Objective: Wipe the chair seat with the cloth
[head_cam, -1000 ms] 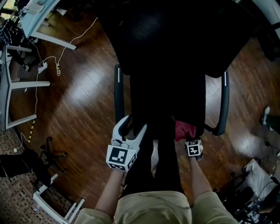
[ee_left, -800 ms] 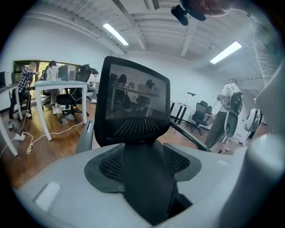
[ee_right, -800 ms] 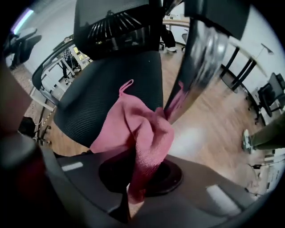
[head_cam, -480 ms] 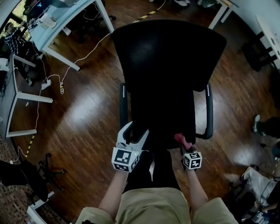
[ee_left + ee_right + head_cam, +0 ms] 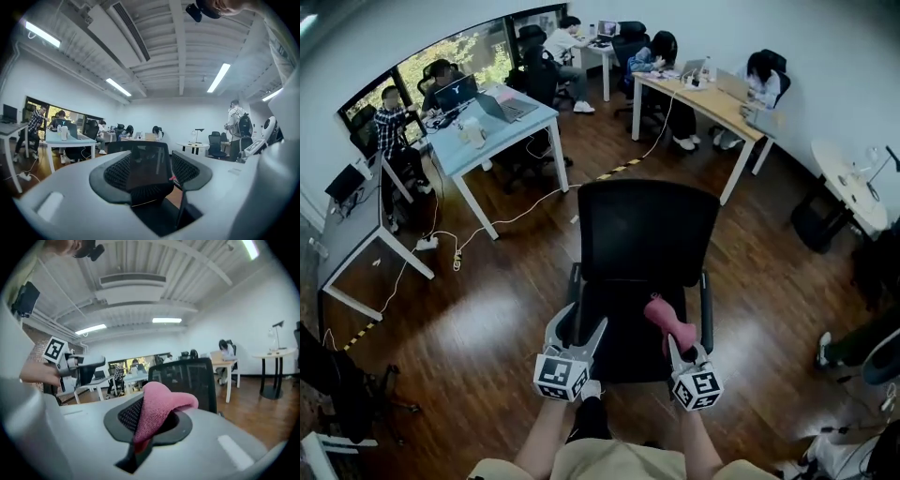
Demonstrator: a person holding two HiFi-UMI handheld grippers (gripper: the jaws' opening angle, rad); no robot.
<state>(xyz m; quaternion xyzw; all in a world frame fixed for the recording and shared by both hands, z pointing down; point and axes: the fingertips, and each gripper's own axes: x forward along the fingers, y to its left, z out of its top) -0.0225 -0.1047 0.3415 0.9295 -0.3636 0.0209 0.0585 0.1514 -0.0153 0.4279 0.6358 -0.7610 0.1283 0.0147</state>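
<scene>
A black office chair with a mesh back [image 5: 647,230] stands in front of me, its seat [image 5: 619,342] low in the head view. My right gripper [image 5: 682,343] hangs over the seat's right front, shut on a pink cloth [image 5: 664,319] that droops over its jaws. In the right gripper view the cloth [image 5: 159,408] fills the jaws, with the chair back [image 5: 187,376] behind. My left gripper [image 5: 578,322] is open and holds nothing over the seat's left front. In the left gripper view the chair back [image 5: 145,164] shows between the spread jaws of the left gripper [image 5: 150,176].
A blue desk [image 5: 492,127] with people sits at the back left, and a wooden desk [image 5: 712,103] with people at the back right. White cables [image 5: 469,246] trail on the wood floor. A round table [image 5: 853,192] stands at the right.
The head view has swung up from the chair to take in the room. Both grippers have drawn back toward the seat's front, the right one lifting the cloth off the seat.
</scene>
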